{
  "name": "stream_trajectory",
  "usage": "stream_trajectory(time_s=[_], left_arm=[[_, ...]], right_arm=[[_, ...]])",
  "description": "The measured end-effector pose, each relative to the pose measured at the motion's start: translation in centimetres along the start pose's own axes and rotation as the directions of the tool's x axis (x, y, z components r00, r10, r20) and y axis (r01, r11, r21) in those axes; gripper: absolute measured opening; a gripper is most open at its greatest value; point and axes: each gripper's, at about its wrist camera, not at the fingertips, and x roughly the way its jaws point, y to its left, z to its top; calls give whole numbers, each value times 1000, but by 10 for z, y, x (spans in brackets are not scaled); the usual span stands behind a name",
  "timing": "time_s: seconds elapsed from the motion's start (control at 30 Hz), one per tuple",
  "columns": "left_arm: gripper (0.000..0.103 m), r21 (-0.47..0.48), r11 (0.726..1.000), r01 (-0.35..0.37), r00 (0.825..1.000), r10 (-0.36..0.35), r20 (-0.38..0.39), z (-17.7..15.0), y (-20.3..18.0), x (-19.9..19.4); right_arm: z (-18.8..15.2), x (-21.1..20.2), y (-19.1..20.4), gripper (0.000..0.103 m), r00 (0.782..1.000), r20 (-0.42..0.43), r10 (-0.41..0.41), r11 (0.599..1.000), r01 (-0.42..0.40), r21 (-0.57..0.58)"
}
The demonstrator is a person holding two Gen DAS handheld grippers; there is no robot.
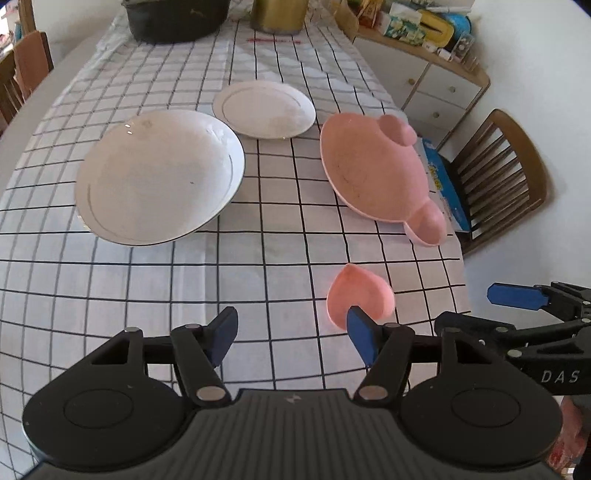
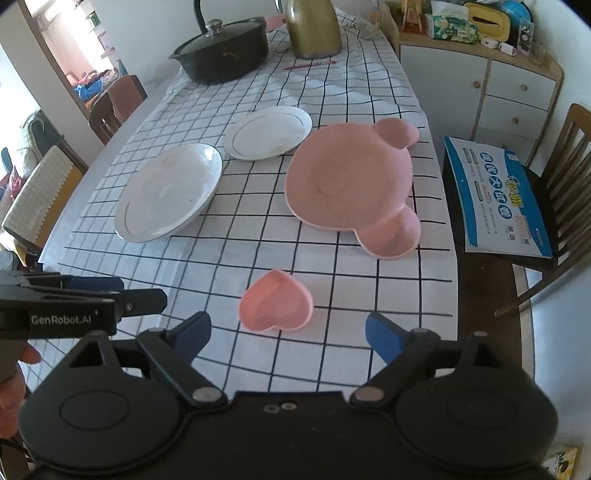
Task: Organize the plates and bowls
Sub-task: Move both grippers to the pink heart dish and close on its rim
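- Table with checked cloth [image 2: 258, 229]: white, dark grid lines; carries all the dishes below.
- Black lidded pot [image 2: 221, 51]: far end, 11 o'clock in the right wrist view; gold kettle [image 2: 314, 29] beside it at 12 o'clock.
- Large white plate [image 1: 159, 177]: 10 o'clock in the left wrist view, flat on the cloth.
- Pink bear-shaped plate [image 2: 347, 181]: 1 o'clock in the right wrist view, two round ears, apart from the white plates.
- Small white plate [image 1: 264, 109]: 12 o'clock, just beyond the large white plate.
- Pink heart-shaped bowl [image 2: 275, 301]: nearest dish, upright, 12 o'clock just ahead of the right gripper.
- Left gripper [image 1: 291, 334]: jaws spread wide, nothing between them.
- Right gripper [image 2: 288, 332]: jaws spread wide, nothing between them, not touching the bowl.
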Motion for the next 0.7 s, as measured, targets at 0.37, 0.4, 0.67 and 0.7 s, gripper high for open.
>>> stream_trajectory(time_s=[0.37, 0.4, 0.67, 0.7], left_arm=[[65, -24, 999, 34, 997, -36, -75, 15, -5, 53], [65, -25, 999, 28, 996, -30, -80, 16, -5, 57], [63, -38, 999, 15, 994, -19, -109, 16, -3, 78], [63, -42, 999, 20, 993, -25, -111, 16, -2, 78]], right_arm=[[12, 47, -13, 73, 998, -69, 5, 998, -8, -57], [12, 51, -14, 72, 997, -77, 5, 998, -10, -55], [15, 75, -18, 52, 993, -116, 24, 998, -30, -47], [16, 76, -19, 51, 993, -118, 25, 998, -31, -46]])
